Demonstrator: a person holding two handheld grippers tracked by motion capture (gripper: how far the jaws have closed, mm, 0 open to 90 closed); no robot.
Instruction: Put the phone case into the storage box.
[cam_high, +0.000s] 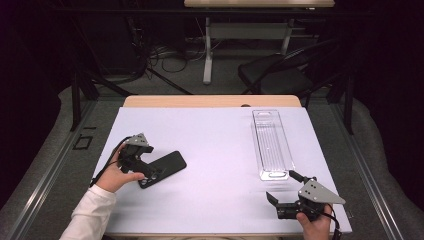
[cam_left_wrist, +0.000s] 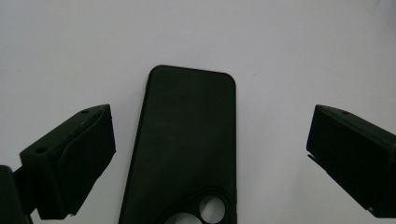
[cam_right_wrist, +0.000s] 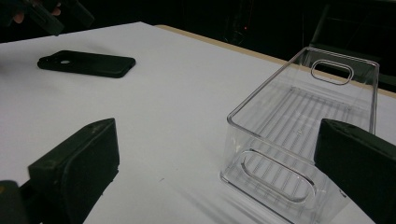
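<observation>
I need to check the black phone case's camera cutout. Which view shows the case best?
The left gripper view: the phone case lies large between the open tongs, its camera cutout at the bottom edge. The high view shows it small and partly behind the left gripper. The right gripper view shows it whole but far off, at a low angle.

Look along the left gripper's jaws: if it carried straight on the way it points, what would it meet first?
Most likely the black phone case, which lies flat on the white table between the open jaws of the left gripper. How far above the case it hovers is unclear.
</observation>
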